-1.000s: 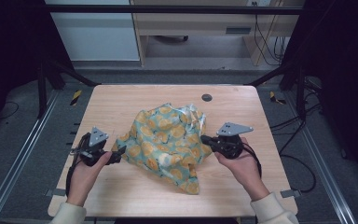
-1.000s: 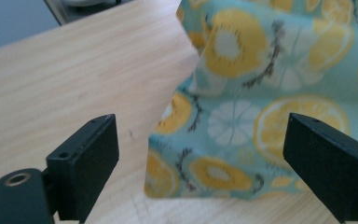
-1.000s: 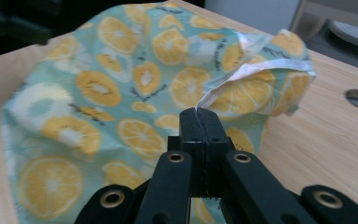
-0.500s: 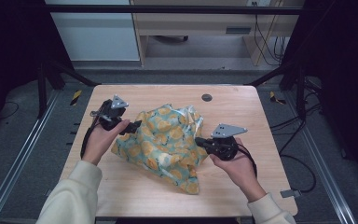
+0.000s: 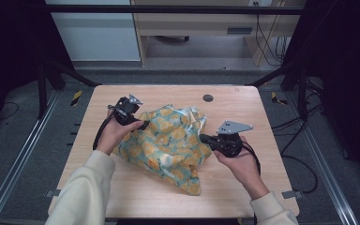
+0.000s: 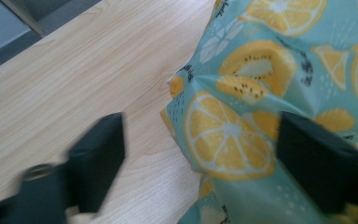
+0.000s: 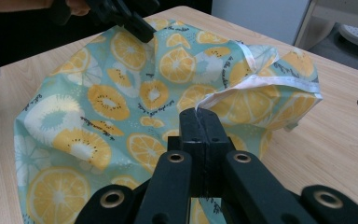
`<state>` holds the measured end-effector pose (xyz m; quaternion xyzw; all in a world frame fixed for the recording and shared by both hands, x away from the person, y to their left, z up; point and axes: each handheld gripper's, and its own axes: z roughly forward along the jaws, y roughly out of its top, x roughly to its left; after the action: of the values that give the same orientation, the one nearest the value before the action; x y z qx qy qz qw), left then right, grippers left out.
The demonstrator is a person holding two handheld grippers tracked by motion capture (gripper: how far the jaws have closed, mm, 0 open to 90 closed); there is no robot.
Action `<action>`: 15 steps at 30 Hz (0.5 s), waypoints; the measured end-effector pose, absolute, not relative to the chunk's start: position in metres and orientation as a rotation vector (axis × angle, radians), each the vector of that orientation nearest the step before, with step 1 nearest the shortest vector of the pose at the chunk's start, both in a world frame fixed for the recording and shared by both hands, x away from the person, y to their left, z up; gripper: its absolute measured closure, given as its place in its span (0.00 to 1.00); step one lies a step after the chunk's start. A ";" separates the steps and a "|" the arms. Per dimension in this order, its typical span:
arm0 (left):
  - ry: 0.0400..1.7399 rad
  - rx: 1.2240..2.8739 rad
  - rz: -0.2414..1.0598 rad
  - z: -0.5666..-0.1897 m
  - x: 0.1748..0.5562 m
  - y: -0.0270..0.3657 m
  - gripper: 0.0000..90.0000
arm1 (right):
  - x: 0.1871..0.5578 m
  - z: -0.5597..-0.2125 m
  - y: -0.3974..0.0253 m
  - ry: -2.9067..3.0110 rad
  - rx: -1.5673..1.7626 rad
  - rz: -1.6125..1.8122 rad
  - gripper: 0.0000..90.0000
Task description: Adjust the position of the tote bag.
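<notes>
Table [image 5: 122,187]: light wood top, rounded corners, set in a dark metal frame.
Left sleeve [image 5: 82,194]: cream, entering from the bottom left of the high view.
Left hand [image 5: 115,132]: wrapped around the left gripper's body, cable looping beside the wrist.
Left gripper [image 5: 143,125]: at the cloth's far left edge, grey plate on top; jaws spread wide apart in the left gripper view, one jaw over bare wood, the other over the cloth, nothing pinched between them.
Fruit-print cloth [image 5: 168,143]: teal fabric with orange and kiwi slices, crumpled in a heap at mid-table, one corner trailing toward the near edge; white hem visible in the right gripper view.
Right gripper [image 5: 202,138]: at the cloth's right edge, grey plate on top; jaws pressed together in the right gripper view, clamped on a fold of the cloth at the white hem.
Right hand [image 5: 236,157]: holding the right gripper, cable looping beside it.
Round dark disc [image 5: 207,98]: on the far part of the table, well apart from the cloth.
</notes>
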<state>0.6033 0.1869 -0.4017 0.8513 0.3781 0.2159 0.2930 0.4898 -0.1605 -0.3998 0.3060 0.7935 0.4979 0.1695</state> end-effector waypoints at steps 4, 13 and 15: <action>0.993 2.297 0.540 -0.407 0.601 0.186 0.31 | 0.490 -0.396 -0.162 2.233 0.885 1.441 1.00; 0.930 2.317 0.558 -0.407 0.594 0.188 0.90 | 0.494 -0.393 -0.168 2.201 0.907 1.436 1.00; 0.929 2.324 0.550 -0.407 0.592 0.188 0.94 | 0.494 -0.393 -0.169 2.199 0.911 1.434 1.00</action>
<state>0.5924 0.1884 -0.4071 0.8691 0.3476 0.2059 0.2855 0.4938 -0.1688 -0.3931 0.3226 0.7783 0.5076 0.1803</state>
